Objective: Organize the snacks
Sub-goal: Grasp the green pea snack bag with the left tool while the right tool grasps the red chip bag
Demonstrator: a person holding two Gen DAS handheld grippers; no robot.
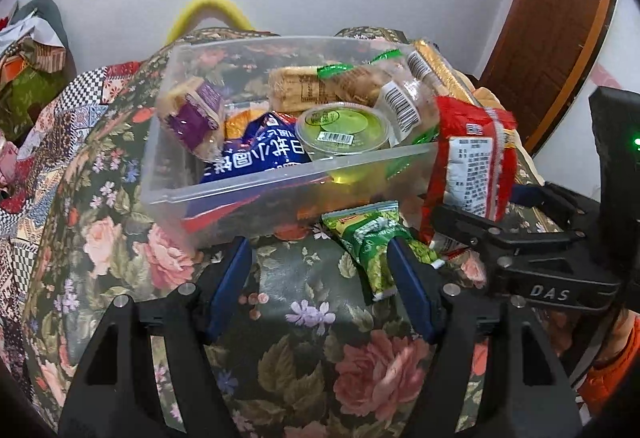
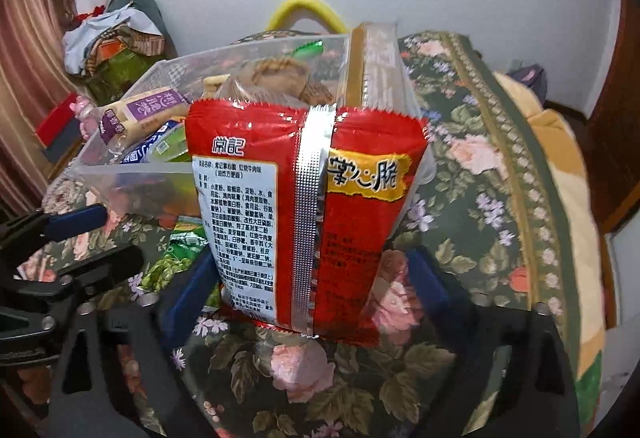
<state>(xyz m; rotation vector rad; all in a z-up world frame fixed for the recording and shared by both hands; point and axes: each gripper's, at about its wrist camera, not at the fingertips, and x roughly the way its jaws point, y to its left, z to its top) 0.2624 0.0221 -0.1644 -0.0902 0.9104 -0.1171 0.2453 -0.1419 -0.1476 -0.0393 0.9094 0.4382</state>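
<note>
A clear plastic bin (image 1: 280, 178) on a floral cloth holds several snacks, among them a blue bag (image 1: 256, 154), a green jelly cup (image 1: 340, 126) and a purple-labelled bread packet (image 1: 192, 110). A red snack packet (image 2: 304, 206) stands upright at the bin's (image 2: 132, 170) near right corner, with my right gripper (image 2: 312, 270) shut on its lower sides. In the left wrist view the right gripper (image 1: 480, 204) holds the same red packet (image 1: 468, 166). My left gripper (image 1: 320, 278) is open just before the bin. A green snack packet (image 1: 372, 250) lies on the cloth, partly under its right finger.
The floral cloth (image 1: 304, 358) covers the whole surface and drops away at the left and right. A yellow handle (image 1: 208, 6) rises behind the bin. Heaped clothes (image 1: 28, 54) lie far left, a wooden door (image 1: 552, 18) stands right, and an orange sleeve (image 1: 616, 378) shows at the lower right.
</note>
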